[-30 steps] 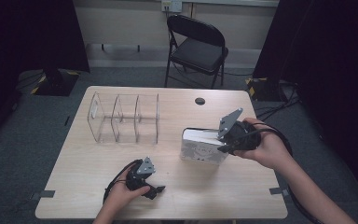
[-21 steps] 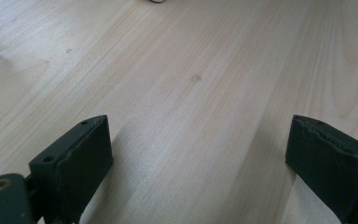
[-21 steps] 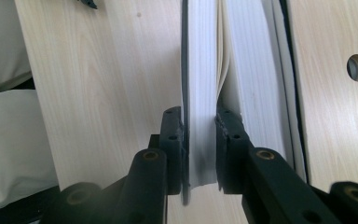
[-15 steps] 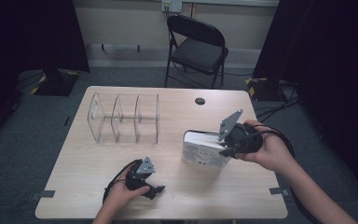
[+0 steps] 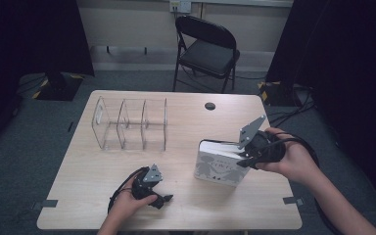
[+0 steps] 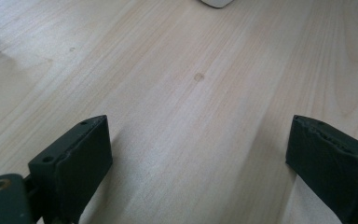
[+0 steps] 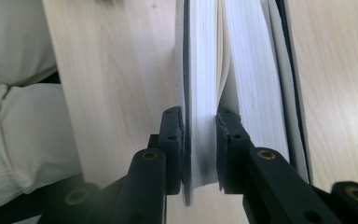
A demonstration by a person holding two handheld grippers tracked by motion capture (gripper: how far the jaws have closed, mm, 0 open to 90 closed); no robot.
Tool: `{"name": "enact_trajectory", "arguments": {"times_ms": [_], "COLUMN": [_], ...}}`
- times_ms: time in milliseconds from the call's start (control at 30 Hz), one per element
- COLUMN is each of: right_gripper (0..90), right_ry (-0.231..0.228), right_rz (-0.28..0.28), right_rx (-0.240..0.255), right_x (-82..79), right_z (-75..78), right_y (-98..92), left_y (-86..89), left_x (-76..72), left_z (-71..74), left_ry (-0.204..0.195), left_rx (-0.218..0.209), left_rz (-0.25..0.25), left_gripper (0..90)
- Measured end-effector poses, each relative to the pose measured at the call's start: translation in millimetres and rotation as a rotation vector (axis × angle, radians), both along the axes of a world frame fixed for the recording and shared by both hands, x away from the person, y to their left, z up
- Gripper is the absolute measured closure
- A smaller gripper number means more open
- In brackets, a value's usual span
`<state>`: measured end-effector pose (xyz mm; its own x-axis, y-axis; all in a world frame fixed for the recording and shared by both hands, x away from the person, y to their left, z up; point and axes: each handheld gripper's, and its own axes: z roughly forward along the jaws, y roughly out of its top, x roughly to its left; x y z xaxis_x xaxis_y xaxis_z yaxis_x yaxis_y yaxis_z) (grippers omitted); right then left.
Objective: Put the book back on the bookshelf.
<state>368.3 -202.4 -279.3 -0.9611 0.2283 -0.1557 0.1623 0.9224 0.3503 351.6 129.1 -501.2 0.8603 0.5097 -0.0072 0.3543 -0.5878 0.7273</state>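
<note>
While the right tool [image 7: 199,140] clamps a sheaf of pages of the thick white book [image 5: 220,166], the left tool [image 6: 196,154] rests wide apart over the pale wooden table [image 5: 186,205].

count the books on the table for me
2, standing side by side at the table's right. The front book is clamped by the right gripper; the second book leans against it from behind.

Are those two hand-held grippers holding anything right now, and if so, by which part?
The right hand-held gripper pinches a book by a sheaf of its pages and one cover. The left hand-held gripper holds nothing.
</note>
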Motion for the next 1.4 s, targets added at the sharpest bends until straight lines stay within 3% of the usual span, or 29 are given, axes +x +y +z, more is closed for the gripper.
{"name": "enact_trajectory", "arguments": {"times_ms": [400, 500, 667, 900, 1033, 1233, 1333, 1400], "right_gripper": [72.6, 72.6, 72.4, 71.6, 71.4, 70.8, 70.0, 69.7], "right_ry": [-0.016, -0.017, -0.022, -0.019, -0.016, -0.012, -0.013, -0.009], "right_rz": [-0.025, -0.023, -0.019, -0.023, -0.026, -0.027, -0.023, -0.030], "right_rx": [0.029, 0.038, 0.049, 0.048, 0.053, 0.056, 0.061, 0.069], "right_x": [10.2, 9.6, 10.4, 12.7, 14.1, 13.5, 12.6, 11.9], "right_z": [-1.6, -2.0, -2.7, -2.7, -2.7, -2.6, -2.8, -3.1], "right_y": [-5.6, -6.6, -8.5, -9.0, -10.1, -11.6, -13.1, -14.1], "left_y": [-0.5, -1.4, -3.7, -13.3, -23.8, -42.8, -50.4, -54.0], "left_x": [-0.2, 1.1, 7.6, 17.4, 22.4, 31.4, 34.7, 35.3], "left_z": [0.0, 1.7, 8.7, 32.4, 46.8, 64.0, 69.9, 74.6], "left_ry": [0.000, 0.009, 0.035, 0.042, 0.046, 0.044, 0.076, 0.075], "left_rx": [0.001, 0.018, 0.034, 0.047, 0.029, 0.074, 0.086, 0.100], "left_rz": [0.006, 0.003, 0.029, -0.014, -0.023, -0.078, -0.105, -0.114], "left_gripper": [5.9, 6.1, 18.5, 16.0, 15.9, 16.8, 16.1, 17.3]}}
